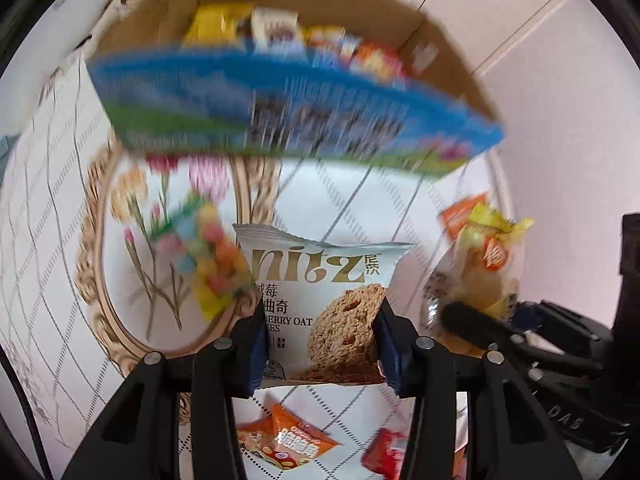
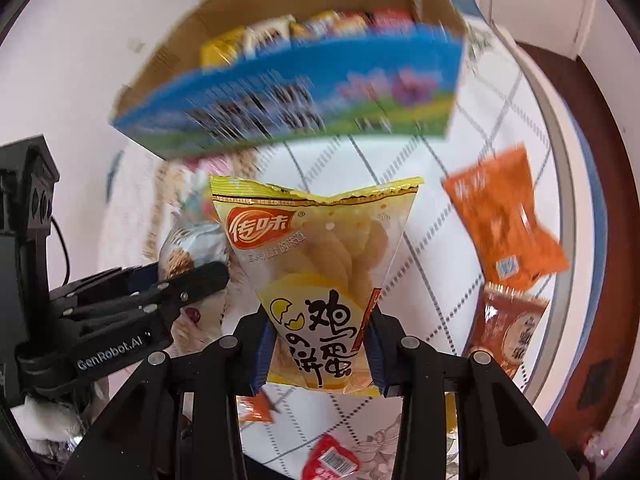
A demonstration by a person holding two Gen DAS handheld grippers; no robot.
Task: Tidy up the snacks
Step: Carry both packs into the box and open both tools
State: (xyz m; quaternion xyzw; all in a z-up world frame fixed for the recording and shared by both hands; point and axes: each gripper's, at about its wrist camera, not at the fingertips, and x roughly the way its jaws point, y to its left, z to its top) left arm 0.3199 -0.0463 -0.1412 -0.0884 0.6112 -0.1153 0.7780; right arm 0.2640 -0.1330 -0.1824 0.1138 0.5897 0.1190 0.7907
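An open cardboard box (image 1: 288,120) with a blue printed front holds a row of snack packets (image 1: 280,32). Before it, above the bench (image 1: 360,208), the left tool (image 1: 320,344) clamps a white oat cookie packet (image 1: 320,300); the right tool (image 2: 320,352) clamps a yellow egg biscuit packet (image 2: 316,264).

Surface: table (image 1: 360,200) under a white cloth with a dark diamond grid and floral medallion
Box: open cardboard box (image 2: 288,92), blue printed front, at the far side
Loose packets: orange packet (image 2: 506,224), brown packet (image 2: 508,328), red packet (image 2: 330,460), candy bag (image 1: 208,256)
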